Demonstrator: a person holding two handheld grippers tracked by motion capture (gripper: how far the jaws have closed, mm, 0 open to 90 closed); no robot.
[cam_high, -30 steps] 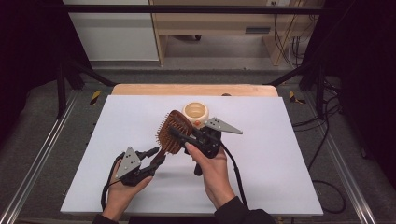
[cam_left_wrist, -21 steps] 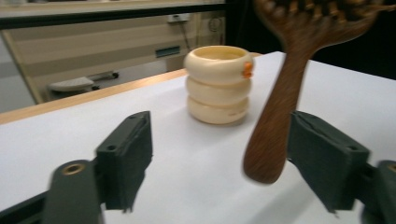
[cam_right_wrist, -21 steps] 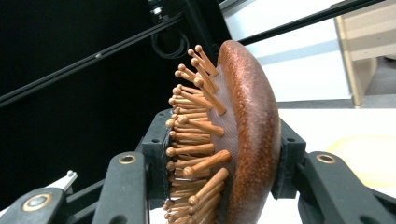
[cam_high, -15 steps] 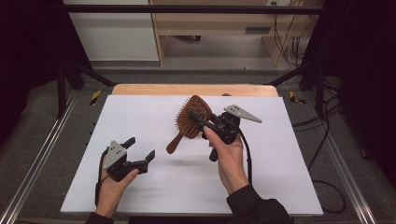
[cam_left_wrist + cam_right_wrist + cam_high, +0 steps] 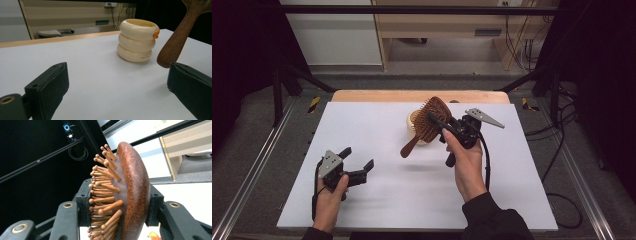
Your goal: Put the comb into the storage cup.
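Since before, brush (image 5: 428, 122) rose toward upper centre, right gripper (image 5: 438, 125) clamping its stiff, light head; left gripper (image 5: 358, 165) just opened wide, empty.

- The wooden hairbrush (image 5: 430, 117) is dark reddish-brown, with an oval head and rows of round-tipped wooden pins.
- It is held off the bench, tilted, with its head up just above the cream ringed holder (image 5: 416, 125).
- Its handle slants down, ending beside the holder's base.
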